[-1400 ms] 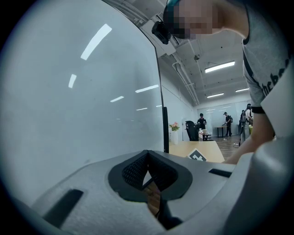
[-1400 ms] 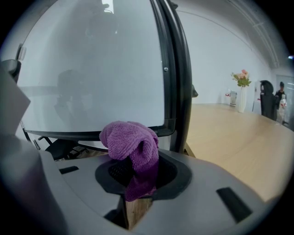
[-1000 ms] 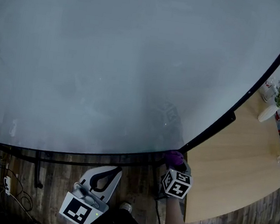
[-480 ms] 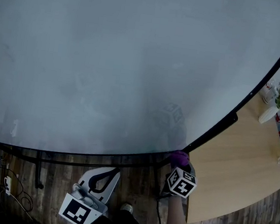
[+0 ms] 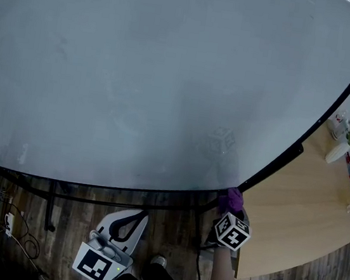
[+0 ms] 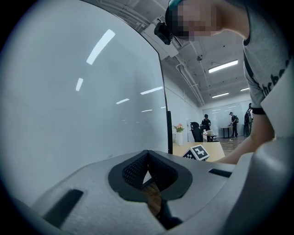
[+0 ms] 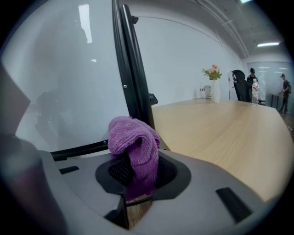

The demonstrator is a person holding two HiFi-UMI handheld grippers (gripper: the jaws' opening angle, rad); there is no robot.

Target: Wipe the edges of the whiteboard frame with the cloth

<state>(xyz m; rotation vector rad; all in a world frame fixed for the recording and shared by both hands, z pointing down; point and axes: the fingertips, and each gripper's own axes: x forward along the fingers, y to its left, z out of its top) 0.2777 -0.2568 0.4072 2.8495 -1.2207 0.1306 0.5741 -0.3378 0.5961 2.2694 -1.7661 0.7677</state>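
My right gripper's (image 7: 137, 172) jaws clamp the purple cloth (image 7: 133, 137) by the whiteboard frame's (image 7: 131, 78) lower corner, seemingly touching it. My left gripper (image 6: 148, 167) hangs nearby, jaws together, empty.

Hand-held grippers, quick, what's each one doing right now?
Left hand-held gripper: shut, nothing in it.
Right hand-held gripper: shut on the purple cloth.

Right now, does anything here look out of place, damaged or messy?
Nothing really stands out. The purple cloth sits clamped in the right gripper by the whiteboard frame at its lower corner. The left gripper is shut and empty. The whiteboard shows only faint smudges.
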